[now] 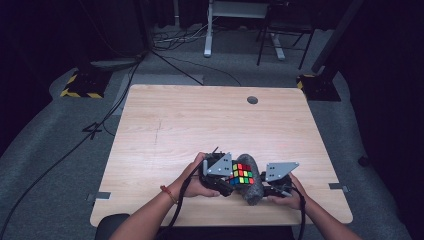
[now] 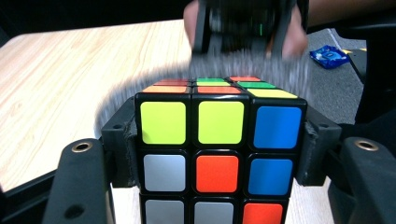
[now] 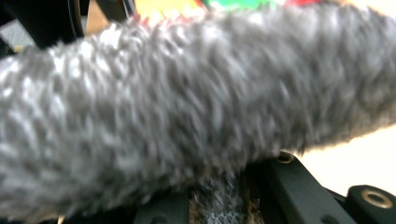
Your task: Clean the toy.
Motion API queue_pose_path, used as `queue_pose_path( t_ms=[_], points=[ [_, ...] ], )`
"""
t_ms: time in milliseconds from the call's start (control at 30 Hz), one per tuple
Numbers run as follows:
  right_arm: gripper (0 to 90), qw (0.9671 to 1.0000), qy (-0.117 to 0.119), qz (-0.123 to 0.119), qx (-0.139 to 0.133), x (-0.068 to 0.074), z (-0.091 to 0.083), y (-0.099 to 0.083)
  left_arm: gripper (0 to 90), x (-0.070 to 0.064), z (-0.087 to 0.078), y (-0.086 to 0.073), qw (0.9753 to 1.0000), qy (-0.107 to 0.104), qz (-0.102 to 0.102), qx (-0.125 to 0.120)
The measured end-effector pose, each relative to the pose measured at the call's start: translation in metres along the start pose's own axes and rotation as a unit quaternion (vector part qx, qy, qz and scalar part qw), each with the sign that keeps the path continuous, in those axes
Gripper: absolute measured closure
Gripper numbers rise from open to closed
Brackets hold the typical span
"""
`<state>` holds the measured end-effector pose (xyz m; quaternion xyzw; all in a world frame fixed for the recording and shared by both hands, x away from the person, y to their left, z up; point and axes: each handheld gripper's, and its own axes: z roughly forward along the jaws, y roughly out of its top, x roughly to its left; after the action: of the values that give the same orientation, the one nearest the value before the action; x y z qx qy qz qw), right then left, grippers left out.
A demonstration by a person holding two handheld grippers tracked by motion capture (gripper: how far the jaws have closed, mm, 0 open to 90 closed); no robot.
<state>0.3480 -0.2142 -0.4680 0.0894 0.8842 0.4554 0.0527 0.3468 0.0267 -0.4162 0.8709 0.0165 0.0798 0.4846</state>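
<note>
A scrambled Rubik's cube [image 1: 241,174] is clamped between the black jaws of my left gripper [image 1: 231,181] near the table's front edge. In the left gripper view the cube [image 2: 219,172] shows yellow, blue, white and orange stickers, and the left gripper [image 2: 218,140] presses on both its sides. A fuzzy grey cloth [image 1: 252,192] wraps around the cube's far and right sides. My right gripper [image 1: 261,189] is shut on that cloth [image 3: 187,107], which is pinched at the right gripper [image 3: 219,200]. Beyond the cloth [image 2: 280,70] the right gripper [image 2: 240,28] faces the left one.
The light wooden table [image 1: 200,120] has a round cable hole [image 1: 252,100] at the back. Cables, desk legs and yellow-black striped bases [image 1: 80,90] lie on the grey floor behind. A blue packet [image 2: 329,55] lies on the floor.
</note>
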Motion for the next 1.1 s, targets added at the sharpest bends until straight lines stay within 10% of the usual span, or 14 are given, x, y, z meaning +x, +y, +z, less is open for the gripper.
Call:
queue_pose_path(
  t_ms=[233,833,1100],
  points=[
    [77.3,0.9995,0.02,-0.018,0.013,0.009,0.014,0.003,33.3,0.006,-0.004,-0.004,0.9999,0.011,-0.006,0.01],
    [77.5,0.9967,-0.051,0.007,-0.062,-0.008,-0.034,0.006,33.3,0.005,0.013,-0.02,0.995,-0.003,0.002,0.1],
    [77.2,0.9986,-0.049,-0.016,-0.011,-0.002,-0.018,0.011,33.3,0.002,0.024,-0.021,0.9931,-0.009,0.01,0.116]
  ],
)
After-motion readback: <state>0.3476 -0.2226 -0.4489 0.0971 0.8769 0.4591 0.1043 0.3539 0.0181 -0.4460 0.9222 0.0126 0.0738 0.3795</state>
